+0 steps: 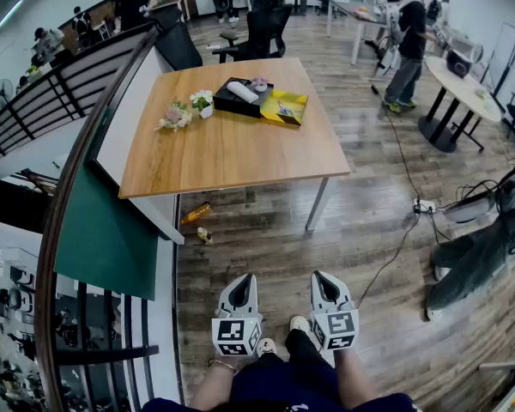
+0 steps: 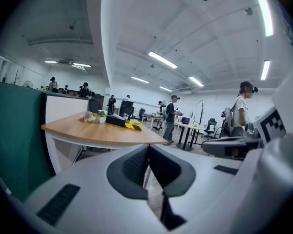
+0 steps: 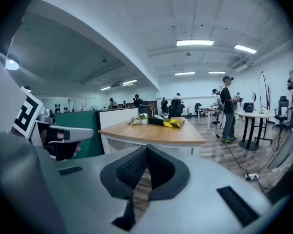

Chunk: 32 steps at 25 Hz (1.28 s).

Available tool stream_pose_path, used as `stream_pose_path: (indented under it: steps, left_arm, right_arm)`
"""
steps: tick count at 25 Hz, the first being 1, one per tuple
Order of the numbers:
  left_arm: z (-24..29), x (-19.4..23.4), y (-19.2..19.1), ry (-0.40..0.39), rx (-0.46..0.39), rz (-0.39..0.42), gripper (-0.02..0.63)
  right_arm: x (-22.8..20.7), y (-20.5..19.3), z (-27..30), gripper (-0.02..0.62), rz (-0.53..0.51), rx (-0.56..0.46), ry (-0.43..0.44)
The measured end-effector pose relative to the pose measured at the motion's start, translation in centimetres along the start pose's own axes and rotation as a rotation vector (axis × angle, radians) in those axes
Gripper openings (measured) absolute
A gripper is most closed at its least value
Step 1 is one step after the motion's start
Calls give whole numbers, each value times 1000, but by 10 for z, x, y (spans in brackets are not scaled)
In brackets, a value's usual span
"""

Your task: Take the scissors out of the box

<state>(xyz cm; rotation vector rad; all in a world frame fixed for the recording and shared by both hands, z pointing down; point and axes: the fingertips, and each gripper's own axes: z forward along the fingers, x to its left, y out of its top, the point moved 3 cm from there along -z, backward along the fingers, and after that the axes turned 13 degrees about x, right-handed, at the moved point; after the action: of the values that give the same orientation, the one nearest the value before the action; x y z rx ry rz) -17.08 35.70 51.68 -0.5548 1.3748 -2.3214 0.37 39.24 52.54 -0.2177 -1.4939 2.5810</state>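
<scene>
- The left tool (image 1: 243,281) and the right tool (image 1: 324,280) are at the 6 o'clock edge of the head view, side by side above the wooden floor (image 1: 266,230), in front of the person's legs.
- In the left gripper view the jaws of the left tool (image 2: 149,147) are pressed together and hold nothing.
- In the right gripper view the right tool (image 3: 147,148) is also fully closed and empty.
- The black box (image 1: 232,103) stands on the wooden surface (image 1: 232,148), near its 12 o'clock edge.
- Seen from the tools, the box is toward 12 o'clock and well apart from them, with bare floor and most of the surface between.
- A yellow box part (image 1: 283,107) lies touching the black box at its 4 o'clock side.
- A white thing (image 1: 243,92) and a pinkish thing (image 1: 259,84) lie in the black box; I cannot tell the scissors themselves at this size.
- Some flowers (image 1: 175,115) and a small white pot (image 1: 203,103) are at 9 o'clock of the box.
- Both gripper views show the box (image 2: 115,121) (image 3: 155,121) far ahead, above the closed jaws.
</scene>
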Motion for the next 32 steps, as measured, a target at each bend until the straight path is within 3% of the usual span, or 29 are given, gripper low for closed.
stream_pose_path:
  steps: [11,15,16,17,18,19,20,22,25,32]
  left_arm:
    - [-33,0,-9,18,-20,41,3]
    - [-29,-9,-14,-30,5,55,3]
    - [-27,-12,-16,-54,13,44,5]
    - [-25,-15,-18,-81,19,31,36]
    - [-23,-18,-20,-108,23,19,132]
    - [-21,-21,-20,-128,24,12,245]
    - [-20,-24,-21,-139,23,10,302]
    - [-18,-29,-21,-142,18,11,338]
    - [-12,-30,-15,-110,-5,6,375]
    - [17,-40,-7,-92,-14,-3,385]
  right_arm:
    - [16,-6,-18,9,-42,-17,-20]
    - [5,-14,-19,12,17,-9,-28]
    - [4,-16,-18,45,29,-4,-9]
    - [4,-18,-17,176,38,3,20]
    - [4,-19,-16,259,42,7,48]
    - [3,-19,-16,277,43,7,68]
    - [2,-19,-15,314,41,7,79]
    - [-4,-20,-14,355,36,12,83]
    - [-15,-20,-10,359,23,25,68]
    - [-50,-15,7,354,13,22,57]
